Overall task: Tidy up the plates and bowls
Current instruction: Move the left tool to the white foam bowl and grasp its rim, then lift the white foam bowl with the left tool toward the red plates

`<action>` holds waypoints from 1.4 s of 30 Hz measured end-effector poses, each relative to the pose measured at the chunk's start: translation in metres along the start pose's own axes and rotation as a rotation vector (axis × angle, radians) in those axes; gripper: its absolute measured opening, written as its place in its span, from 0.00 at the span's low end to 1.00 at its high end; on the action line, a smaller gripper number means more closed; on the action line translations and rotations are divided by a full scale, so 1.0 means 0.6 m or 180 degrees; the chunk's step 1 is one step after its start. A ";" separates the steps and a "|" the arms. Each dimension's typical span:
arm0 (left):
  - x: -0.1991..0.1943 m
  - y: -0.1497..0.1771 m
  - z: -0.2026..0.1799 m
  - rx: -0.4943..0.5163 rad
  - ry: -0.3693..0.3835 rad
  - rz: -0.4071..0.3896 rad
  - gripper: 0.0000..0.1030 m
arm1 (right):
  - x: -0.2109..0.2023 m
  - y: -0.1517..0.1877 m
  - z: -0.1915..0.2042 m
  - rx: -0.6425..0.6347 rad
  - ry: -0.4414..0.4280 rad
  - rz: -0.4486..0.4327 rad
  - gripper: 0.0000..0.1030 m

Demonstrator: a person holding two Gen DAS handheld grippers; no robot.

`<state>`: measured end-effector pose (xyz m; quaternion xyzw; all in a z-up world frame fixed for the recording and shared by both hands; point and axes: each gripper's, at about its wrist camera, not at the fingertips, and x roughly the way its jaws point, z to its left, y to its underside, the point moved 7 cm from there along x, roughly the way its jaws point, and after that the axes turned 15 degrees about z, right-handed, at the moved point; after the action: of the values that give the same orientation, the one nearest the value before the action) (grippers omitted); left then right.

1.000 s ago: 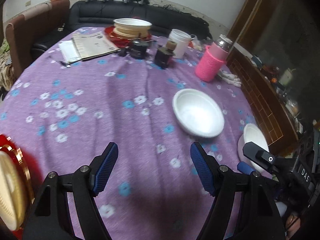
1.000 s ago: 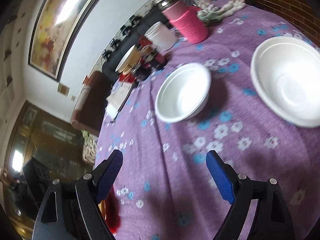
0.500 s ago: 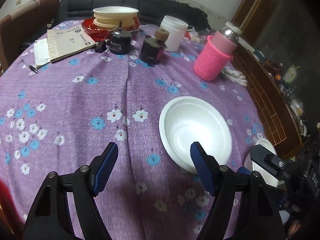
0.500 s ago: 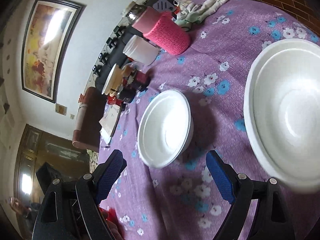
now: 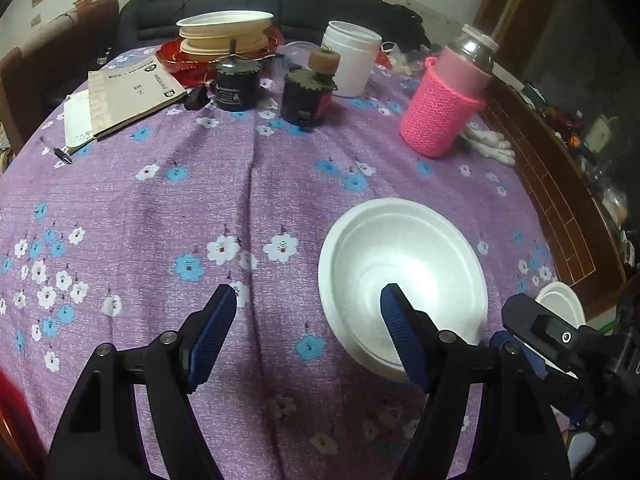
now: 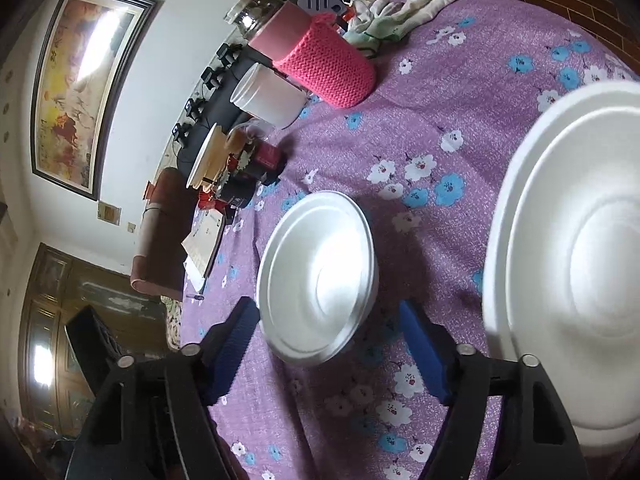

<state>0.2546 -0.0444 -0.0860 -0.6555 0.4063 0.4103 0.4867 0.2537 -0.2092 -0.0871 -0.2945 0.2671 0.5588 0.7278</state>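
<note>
White bowls [image 5: 404,264] on a purple tablecloth [image 5: 160,200] with blue-and-white flowers; pink knitted bottle sleeve [image 5: 440,116].

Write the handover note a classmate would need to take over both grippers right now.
Left gripper: open, empty, right finger over the near rim of the smaller white bowl.
Right gripper: open, empty, in front of that same bowl.
Larger white bowl: on the purple tablecloth, beside the smaller one.
Stack of dishes: far side of the table.
Done: nothing gripped yet.
Left: pick up and stack both bowls.
</note>
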 end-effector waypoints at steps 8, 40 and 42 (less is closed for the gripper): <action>0.012 -0.009 -0.005 -0.0026 -0.0007 0.0042 0.67 | 0.012 -0.009 0.001 -0.0022 0.0242 0.0040 0.60; 0.031 0.006 -0.005 -0.0011 0.0137 0.0300 0.10 | 0.022 0.007 0.012 -0.0214 0.0666 0.0093 0.10; 0.023 0.011 -0.002 -0.0035 0.0159 0.0289 0.10 | 0.019 0.011 0.016 -0.0234 0.0658 0.0089 0.10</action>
<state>0.2530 -0.0485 -0.1006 -0.6491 0.4454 0.4176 0.4537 0.2505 -0.1932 -0.0896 -0.3733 0.3242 0.5448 0.6773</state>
